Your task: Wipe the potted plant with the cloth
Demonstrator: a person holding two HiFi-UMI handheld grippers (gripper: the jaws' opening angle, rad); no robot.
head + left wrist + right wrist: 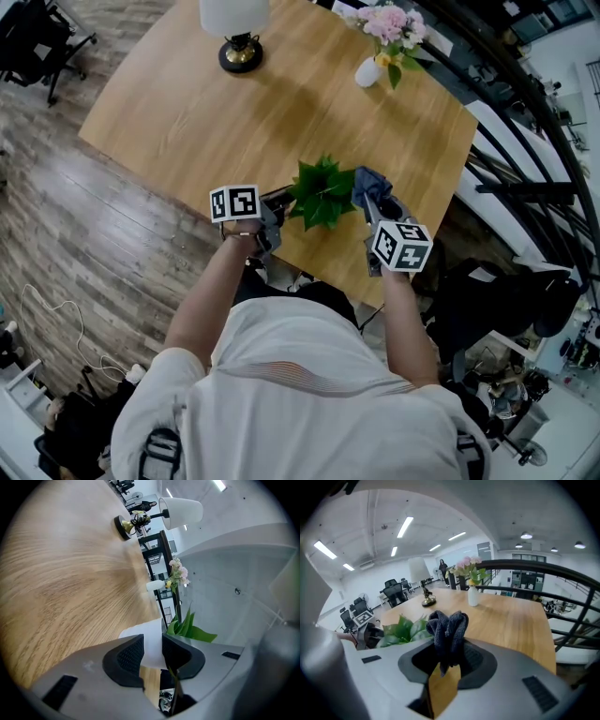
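A small green potted plant [322,192] stands near the front edge of the wooden table [197,112]. My left gripper [280,203] is at the plant's left side. In the left gripper view it [152,649] is shut on the wall of the white pot [151,641], with green leaves [188,627] rising just past the jaws. My right gripper [375,203] is at the plant's right side, shut on a bunched dark blue-grey cloth [367,183]. In the right gripper view the cloth [447,631] sticks up from between the jaws, close beside the leaves [405,630].
A table lamp [238,37] with a white shade stands at the far side of the table. A white vase with pink flowers [382,45] is at the far right. A black railing [525,141] runs along the table's right edge. Office chairs [33,42] stand far left.
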